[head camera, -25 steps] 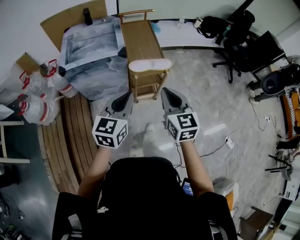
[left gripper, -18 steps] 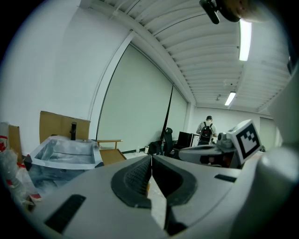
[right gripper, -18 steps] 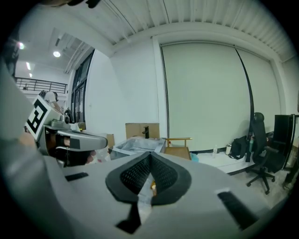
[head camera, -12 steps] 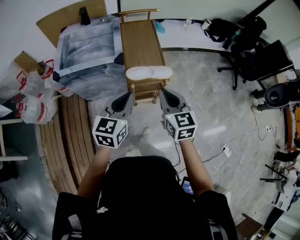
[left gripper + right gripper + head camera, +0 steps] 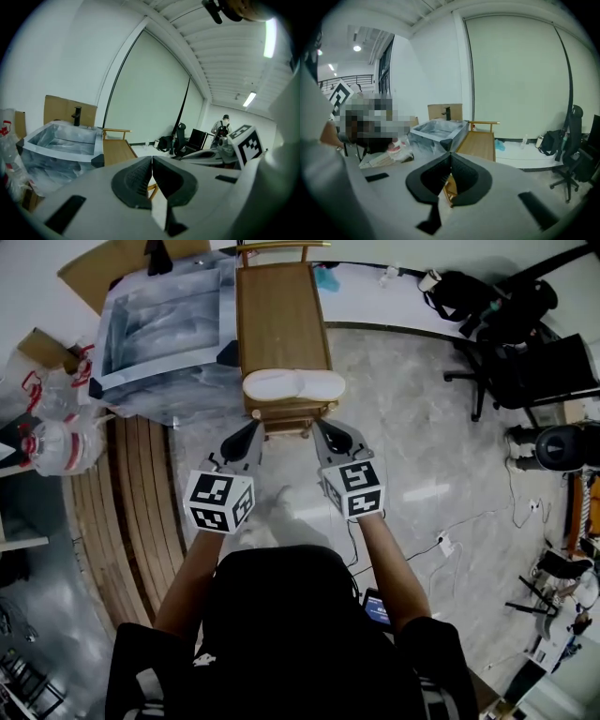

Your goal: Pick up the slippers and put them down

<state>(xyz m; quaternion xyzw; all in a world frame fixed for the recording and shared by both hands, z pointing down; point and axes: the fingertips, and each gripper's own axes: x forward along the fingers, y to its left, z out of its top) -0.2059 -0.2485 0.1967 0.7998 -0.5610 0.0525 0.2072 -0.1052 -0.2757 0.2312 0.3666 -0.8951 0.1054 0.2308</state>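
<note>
The left gripper point(image 5: 251, 426) and right gripper point(image 5: 319, 424) were both clenched empty, just short of the white slippers point(image 5: 293, 384) lying across the wooden table's point(image 5: 279, 315) near end. A plastic-wrapped basin point(image 5: 159, 320) crowded its left side. In each gripper view the jaws hid the slippers.

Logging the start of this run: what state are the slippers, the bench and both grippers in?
slippers: lying side by side on the bench's near end, not held.
wooden bench: upright.
left gripper: shut, empty.
right gripper: shut, empty.
</note>
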